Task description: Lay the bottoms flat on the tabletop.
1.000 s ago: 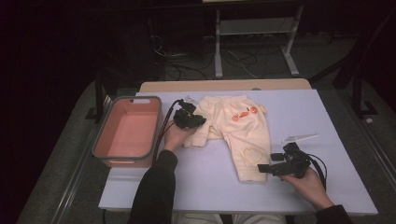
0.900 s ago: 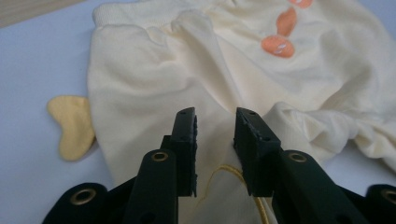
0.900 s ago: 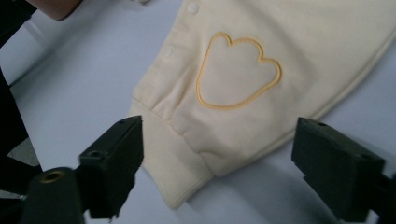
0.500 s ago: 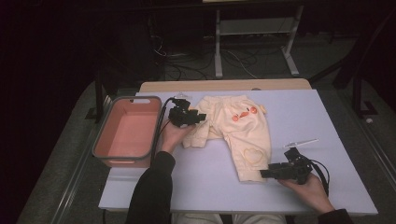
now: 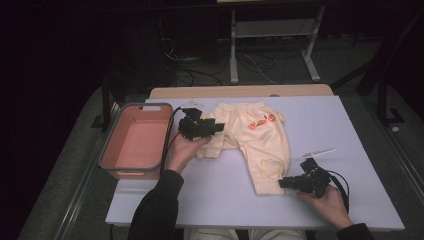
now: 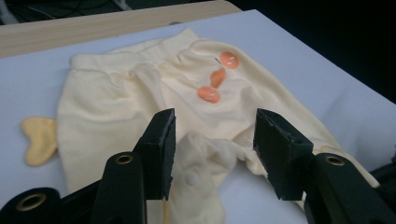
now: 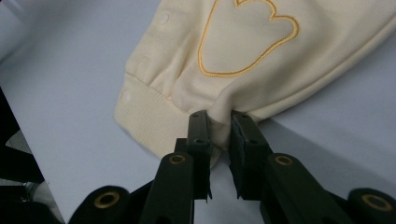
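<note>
The right gripper (image 5: 286, 183) has just closed its jaws on the yellow baby trousers' (image 5: 260, 137) cuff near the bench's front edge, while the left gripper (image 5: 219, 127), jaws just spread and empty, hovers above them, so folding has barely begun.

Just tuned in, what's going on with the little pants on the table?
A person is handling pale yellow baby pants spread on the white table, a gripper in each hand. The right gripper has just been closing and pinches the fabric by the cuff of the nearer leg. The left gripper has just been opening; its jaws stand apart over the folded-in other leg, gripping nothing. A pink bin sits at the left.
</note>
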A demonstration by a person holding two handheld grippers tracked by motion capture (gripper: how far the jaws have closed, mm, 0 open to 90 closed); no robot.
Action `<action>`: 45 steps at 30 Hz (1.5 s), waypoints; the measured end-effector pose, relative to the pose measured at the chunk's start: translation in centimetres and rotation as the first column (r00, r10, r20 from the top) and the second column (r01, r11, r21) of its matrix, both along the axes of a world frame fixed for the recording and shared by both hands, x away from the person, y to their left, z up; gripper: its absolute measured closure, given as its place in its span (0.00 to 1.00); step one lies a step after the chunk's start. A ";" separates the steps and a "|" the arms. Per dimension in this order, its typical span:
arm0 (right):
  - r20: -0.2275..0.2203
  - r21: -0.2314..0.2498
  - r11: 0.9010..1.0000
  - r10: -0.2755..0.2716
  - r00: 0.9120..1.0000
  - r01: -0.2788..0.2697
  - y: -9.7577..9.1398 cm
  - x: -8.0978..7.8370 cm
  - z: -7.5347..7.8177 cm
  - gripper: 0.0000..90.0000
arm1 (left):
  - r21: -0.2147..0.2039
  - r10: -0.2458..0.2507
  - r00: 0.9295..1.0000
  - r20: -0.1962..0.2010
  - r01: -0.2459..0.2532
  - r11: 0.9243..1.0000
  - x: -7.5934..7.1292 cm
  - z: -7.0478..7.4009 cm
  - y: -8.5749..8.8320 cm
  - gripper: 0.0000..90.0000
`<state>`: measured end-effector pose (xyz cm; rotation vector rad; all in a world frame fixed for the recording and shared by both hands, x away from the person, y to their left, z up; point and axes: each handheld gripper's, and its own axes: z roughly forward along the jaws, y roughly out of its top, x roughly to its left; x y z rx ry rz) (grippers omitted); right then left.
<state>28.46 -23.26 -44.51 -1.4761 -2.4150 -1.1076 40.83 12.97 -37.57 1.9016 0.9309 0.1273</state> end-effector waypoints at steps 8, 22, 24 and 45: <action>0.002 0.019 1.000 0.003 1.000 -0.003 -0.1 0.0 0.3 0.87 | 0.017 -0.027 0.999 -0.025 0.027 0.999 -2.0 -1.4 -0.3 0.53; -0.005 0.034 0.999 0.007 1.000 -0.007 -0.2 0.1 0.3 0.87 | 0.067 0.002 0.999 -0.033 0.001 0.998 -3.1 -4.8 -0.3 0.54; -0.005 0.036 0.999 0.007 1.000 -0.007 -0.2 0.1 0.3 0.87 | 0.093 0.014 1.000 -0.019 -0.012 0.996 -2.9 -5.0 -0.4 0.54; -0.015 0.051 0.999 0.014 1.000 -0.013 -0.5 0.1 0.3 0.87 | 0.281 0.007 0.999 0.035 -0.016 0.959 -3.0 -5.6 -1.1 0.80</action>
